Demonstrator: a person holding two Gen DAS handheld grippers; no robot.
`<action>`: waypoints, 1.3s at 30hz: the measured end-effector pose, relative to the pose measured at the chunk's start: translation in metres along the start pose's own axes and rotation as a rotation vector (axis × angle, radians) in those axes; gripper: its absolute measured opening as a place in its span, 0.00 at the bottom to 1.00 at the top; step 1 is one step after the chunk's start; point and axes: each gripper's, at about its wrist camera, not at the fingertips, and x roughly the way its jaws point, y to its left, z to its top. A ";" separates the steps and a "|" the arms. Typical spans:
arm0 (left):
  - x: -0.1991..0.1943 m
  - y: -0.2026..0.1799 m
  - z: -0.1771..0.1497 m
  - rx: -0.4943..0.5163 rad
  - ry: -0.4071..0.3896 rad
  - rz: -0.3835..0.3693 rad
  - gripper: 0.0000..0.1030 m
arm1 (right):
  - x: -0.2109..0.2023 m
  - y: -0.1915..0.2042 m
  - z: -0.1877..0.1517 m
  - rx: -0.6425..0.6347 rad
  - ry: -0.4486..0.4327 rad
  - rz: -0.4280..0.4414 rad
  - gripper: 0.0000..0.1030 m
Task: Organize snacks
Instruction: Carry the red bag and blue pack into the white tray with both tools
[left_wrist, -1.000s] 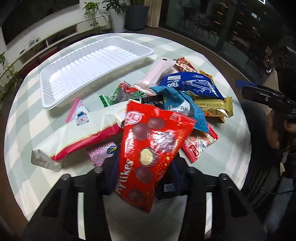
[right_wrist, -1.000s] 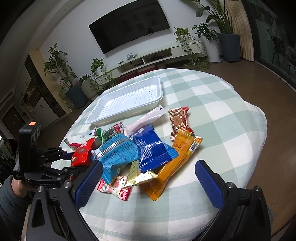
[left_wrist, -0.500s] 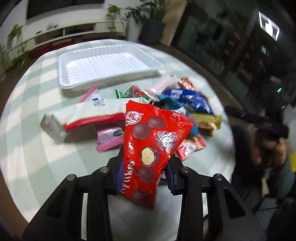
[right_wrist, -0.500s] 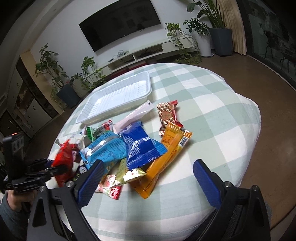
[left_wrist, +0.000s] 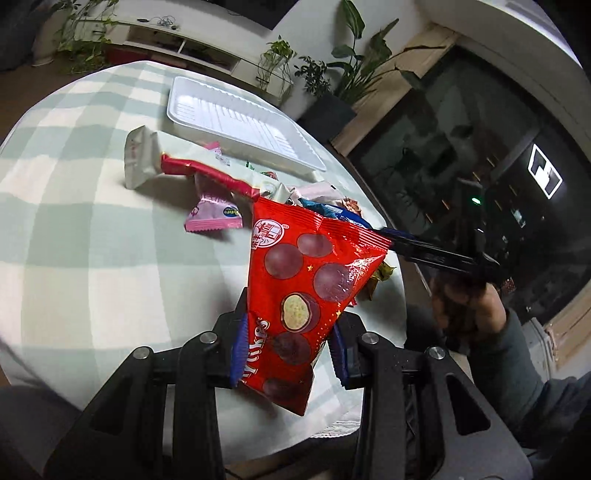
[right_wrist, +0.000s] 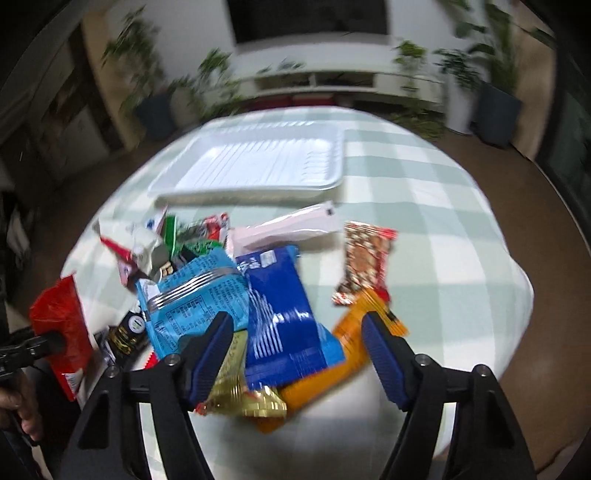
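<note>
My left gripper is shut on a red snack bag printed with chocolate balls and holds it above the table. The same red snack bag shows at the left edge of the right wrist view. The empty white tray lies at the far side of the table. My right gripper hangs over the snack pile with its jaws closing. A dark blue packet lies between and below its fingers, and the pads stand apart from it. The right wrist view is blurred by motion.
A light blue packet, an orange packet, a gold wrapper, a brown-red bar and a pale pink pack lie in the pile. A long white-and-red pack and a pink sachet lie nearer the tray. The round table has a green checked cloth.
The left gripper has carried the red bag sideways and rolled, still shut on it. The right gripper's jaws have narrowed and it has moved in closer over the dark blue packet.
</note>
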 end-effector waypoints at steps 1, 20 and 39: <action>0.000 0.000 -0.001 -0.001 -0.003 0.000 0.33 | 0.007 0.003 0.004 -0.033 0.022 -0.005 0.70; -0.003 0.017 0.000 -0.052 -0.016 -0.031 0.32 | 0.036 -0.001 0.014 -0.025 0.142 0.085 0.37; -0.026 0.027 0.027 -0.089 -0.067 -0.062 0.32 | -0.002 -0.028 0.016 0.180 -0.012 0.284 0.28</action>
